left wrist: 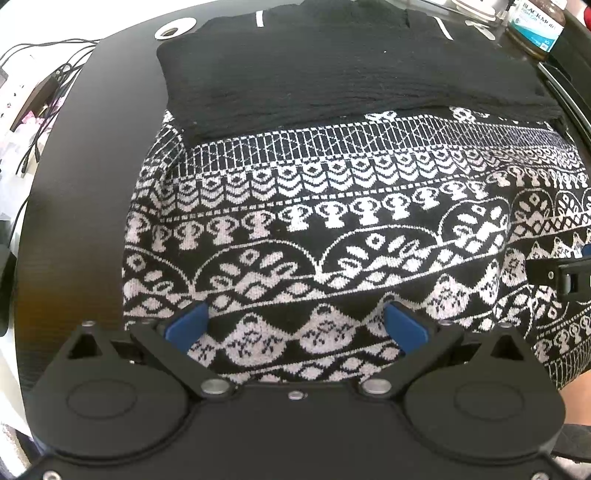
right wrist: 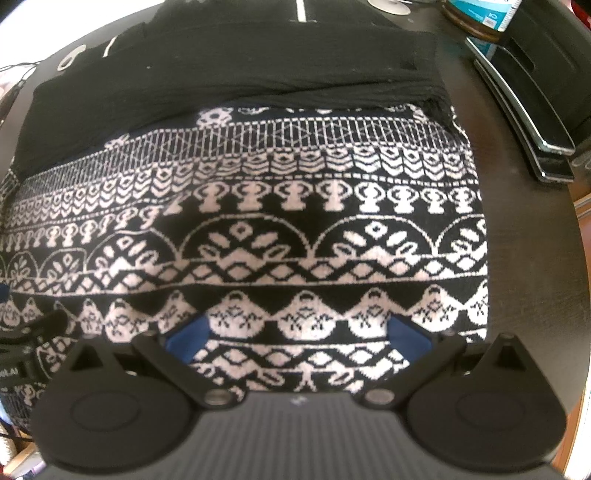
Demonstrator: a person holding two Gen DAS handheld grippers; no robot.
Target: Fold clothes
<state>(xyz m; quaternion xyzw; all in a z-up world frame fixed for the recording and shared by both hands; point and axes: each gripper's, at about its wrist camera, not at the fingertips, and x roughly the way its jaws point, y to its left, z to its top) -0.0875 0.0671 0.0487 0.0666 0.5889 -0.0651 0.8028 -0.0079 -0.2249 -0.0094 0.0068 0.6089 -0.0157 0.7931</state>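
A black-and-white patterned knit sweater (left wrist: 332, 229) lies folded on a dark table (left wrist: 85, 184); it also shows in the right wrist view (right wrist: 277, 236). A folded black garment (left wrist: 332, 81) lies behind it, overlapping its far edge, and also shows in the right wrist view (right wrist: 229, 70). My left gripper (left wrist: 295, 325) is open over the sweater's near left part, its blue pads (left wrist: 186, 325) spread wide with knit between them. My right gripper (right wrist: 299, 336) is open over the near right part, its pads (right wrist: 188, 338) spread too. The right gripper's body shows at the left view's right edge (left wrist: 569, 277).
A labelled jar (left wrist: 535, 26) stands at the table's back right. Dark flat devices (right wrist: 528, 107) lie to the right of the clothes. A round cable port (left wrist: 173, 29) sits at the back left, and cables (left wrist: 40, 74) hang beyond the table's left edge.
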